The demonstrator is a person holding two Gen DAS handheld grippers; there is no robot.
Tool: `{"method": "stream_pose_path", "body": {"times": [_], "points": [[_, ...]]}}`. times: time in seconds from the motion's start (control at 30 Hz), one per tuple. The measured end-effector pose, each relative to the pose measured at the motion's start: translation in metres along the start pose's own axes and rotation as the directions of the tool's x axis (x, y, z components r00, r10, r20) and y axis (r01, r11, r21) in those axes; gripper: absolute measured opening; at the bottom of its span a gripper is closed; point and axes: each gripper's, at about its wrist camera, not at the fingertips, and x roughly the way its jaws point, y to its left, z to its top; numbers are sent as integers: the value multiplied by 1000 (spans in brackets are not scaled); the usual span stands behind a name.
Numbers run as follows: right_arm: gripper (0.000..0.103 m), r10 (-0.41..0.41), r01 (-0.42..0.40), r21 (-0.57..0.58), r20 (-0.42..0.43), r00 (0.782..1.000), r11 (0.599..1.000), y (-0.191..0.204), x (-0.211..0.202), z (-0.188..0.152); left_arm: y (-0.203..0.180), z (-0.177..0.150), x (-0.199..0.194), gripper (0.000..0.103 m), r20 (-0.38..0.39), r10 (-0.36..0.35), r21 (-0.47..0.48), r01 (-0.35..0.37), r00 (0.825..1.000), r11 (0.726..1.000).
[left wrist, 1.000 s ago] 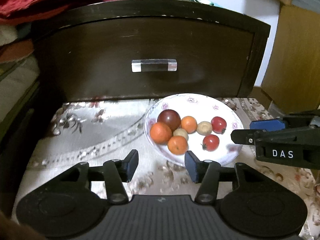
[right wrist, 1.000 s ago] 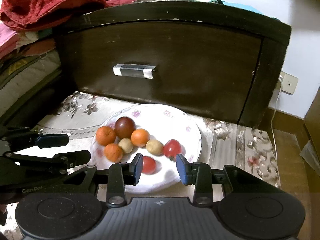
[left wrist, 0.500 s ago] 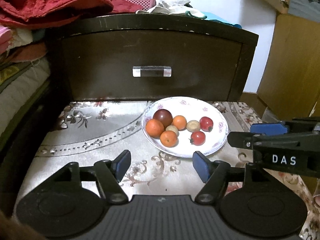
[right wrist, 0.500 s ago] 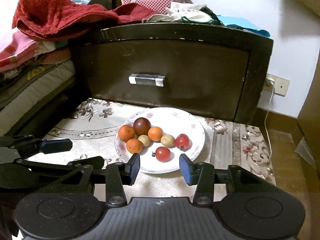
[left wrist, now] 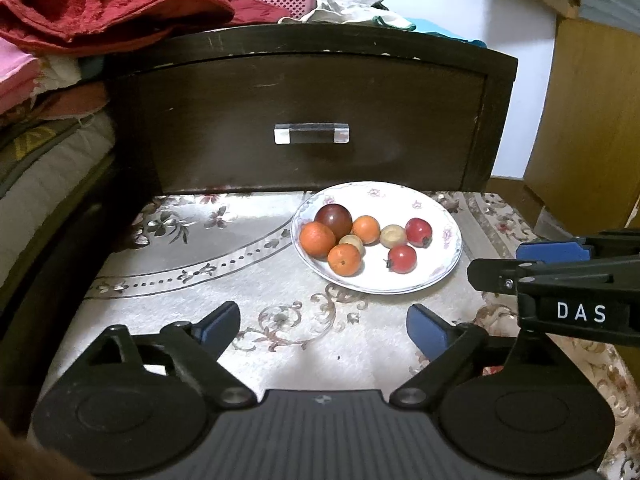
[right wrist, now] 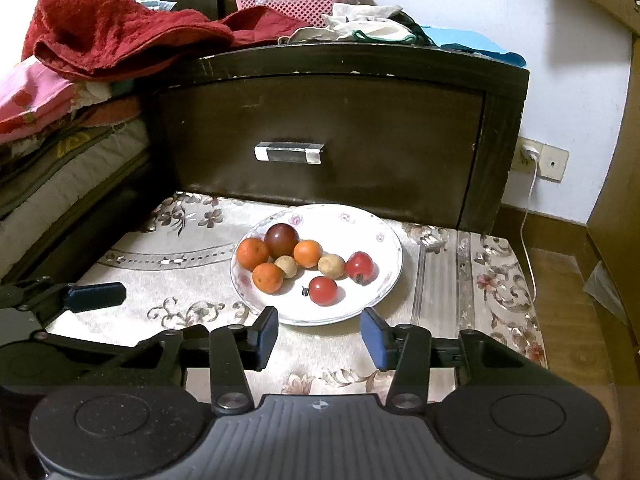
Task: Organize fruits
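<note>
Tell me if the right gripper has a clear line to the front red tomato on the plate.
Probably yes: the right gripper is open, and the red tomato sits nearest the plate's front rim with nothing between.

Low table under a floral cloth [left wrist: 224, 256], white flowered plate [left wrist: 448, 236] of fruit resting on it

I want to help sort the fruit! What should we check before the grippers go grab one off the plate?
1. Left gripper open, empty: ok.
2. Right gripper open, empty: ok.
3. Plate flat on the cloth: ok.
4. All fruit on the plate, none rolled off: ok.
5. Front red fruit has room around it for fingers: ok.
6. Somewhere to put sorted fruit: cannot tell.
</note>
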Motion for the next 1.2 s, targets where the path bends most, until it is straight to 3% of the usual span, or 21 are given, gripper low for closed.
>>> {"method": "stream_pose_path", "body": {"times": [0.1,0.5,1.2], "points": [[42,-2,2,0,-4,1000,1000,2,-2,-3,-1,-3,-1,103,0,7,-1,-7,1000,1000],[47,-8,8,4,-15,1000,1000,4,-9,-11,-5,-11,-11,103,2,49,12,-49,999,999],[47,-28,29,44,-30,999,999,3,-41,-35,-8,-31,-39,103,-11,51,18,-51,999,999]]}}
